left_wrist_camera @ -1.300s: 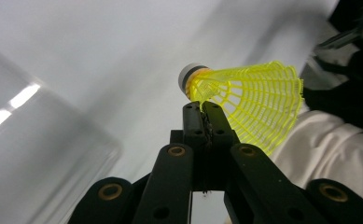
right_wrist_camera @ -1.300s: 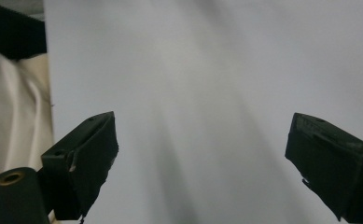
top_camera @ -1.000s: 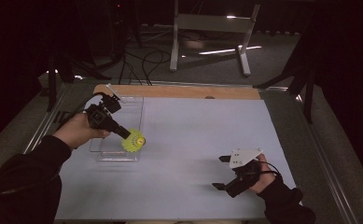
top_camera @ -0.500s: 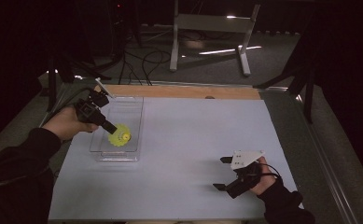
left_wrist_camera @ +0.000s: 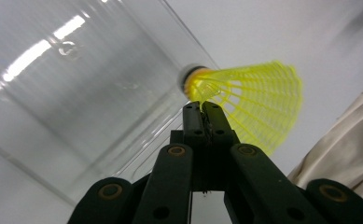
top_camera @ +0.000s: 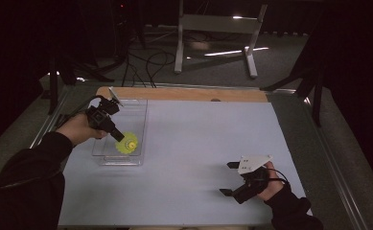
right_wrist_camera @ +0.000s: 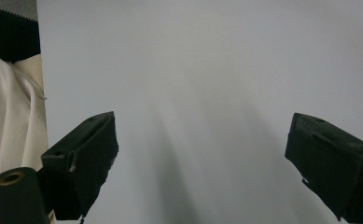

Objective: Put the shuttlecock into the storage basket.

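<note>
Yellow shuttlecock (left_wrist_camera: 244, 100), pinched by its skirt in the closed left gripper (top_camera: 119, 135), hangs over the tray (top_camera: 141, 112) at the table's (top_camera: 198, 143) left edge; lower it inside before letting go (right gripper (top_camera: 229, 178) idles wide open, empty, near the front right corner).

You hold a bright yellow shuttlecock (left_wrist_camera: 249, 100) with a net pattern and a white tip ringed in black. Your box (top_camera: 126, 115) is clear. Your table (top_camera: 198, 143) is pale grey with a brown wood edge. Your grippers are black.
</note>
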